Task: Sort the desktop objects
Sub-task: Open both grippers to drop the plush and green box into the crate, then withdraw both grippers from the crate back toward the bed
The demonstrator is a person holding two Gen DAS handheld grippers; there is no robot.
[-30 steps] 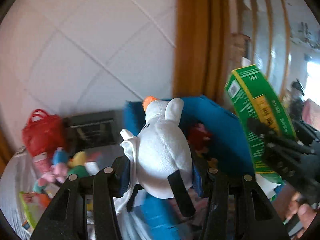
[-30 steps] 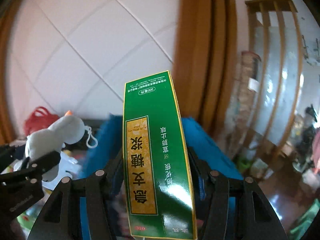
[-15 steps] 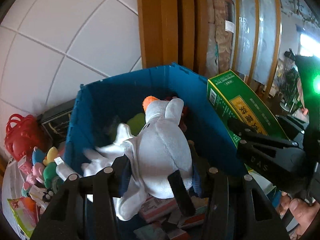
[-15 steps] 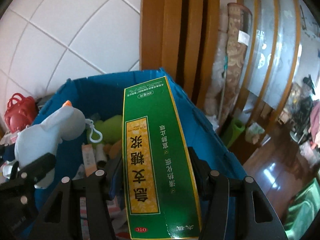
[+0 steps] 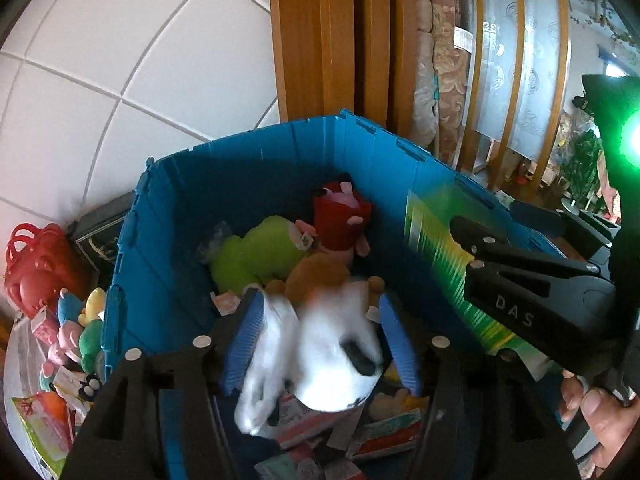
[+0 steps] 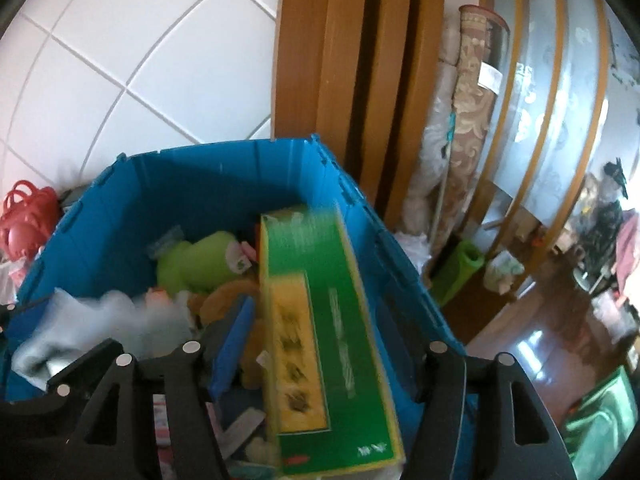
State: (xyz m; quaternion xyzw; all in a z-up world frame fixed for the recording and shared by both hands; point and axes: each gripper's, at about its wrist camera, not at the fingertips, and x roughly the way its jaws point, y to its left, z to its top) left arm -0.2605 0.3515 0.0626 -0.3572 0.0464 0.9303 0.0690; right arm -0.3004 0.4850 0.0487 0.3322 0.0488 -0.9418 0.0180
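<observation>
Both drops going into the blue bin

Half a second back each toy and box sat clamped; now the left gripper (image 5: pixel 320 340) has its fingers spread wide, the white plush (image 5: pixel 320 360) blurring downward between them, and the right gripper (image 6: pixel 316 360) likewise gapes around the falling green box (image 6: pixel 324 340), both over the blue bin (image 5: pixel 168 208), so two items are nearly sorted

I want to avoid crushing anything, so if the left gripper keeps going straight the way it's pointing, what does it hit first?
Most likely the blurred white plush toy between the open left gripper fingers, apparently falling; beyond it, the brown plush and green plush piled in the blue crate. Depth is uncertain.
</observation>
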